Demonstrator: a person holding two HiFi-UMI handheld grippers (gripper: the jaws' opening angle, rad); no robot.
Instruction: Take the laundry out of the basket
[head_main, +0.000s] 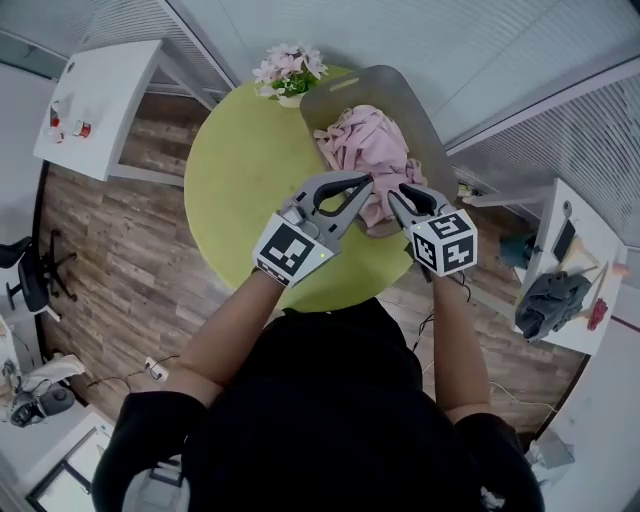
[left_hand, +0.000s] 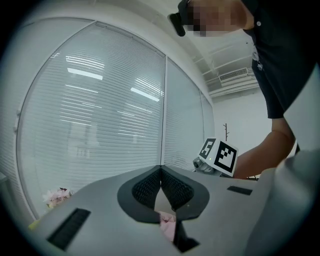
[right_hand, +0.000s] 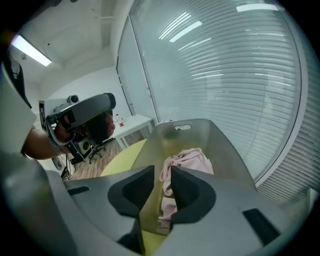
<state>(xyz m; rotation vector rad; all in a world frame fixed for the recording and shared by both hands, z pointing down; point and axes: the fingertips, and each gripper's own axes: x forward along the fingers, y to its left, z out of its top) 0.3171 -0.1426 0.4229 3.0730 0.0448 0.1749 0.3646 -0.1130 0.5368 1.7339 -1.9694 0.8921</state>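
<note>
A grey laundry basket (head_main: 370, 80) stands at the far right of a round yellow-green table (head_main: 240, 170), with a heap of pink laundry (head_main: 365, 135) inside it. Both grippers hover at the basket's near end, just over the cloth. My left gripper (head_main: 368, 180) has its tips pressed together with nothing between them (left_hand: 161, 167); a scrap of pink cloth (left_hand: 167, 225) shows below its jaws. My right gripper (head_main: 393, 195) points down into the basket (right_hand: 225, 150). Its jaws (right_hand: 162, 172) stand a narrow gap apart, and the pink laundry (right_hand: 192, 160) shows through the gap beyond them.
A pot of pink flowers (head_main: 288, 68) sits on the table beside the basket's far end. A white side table (head_main: 100, 100) is at the left and a white desk with a dark cloth (head_main: 550, 300) at the right. Window blinds run behind the table.
</note>
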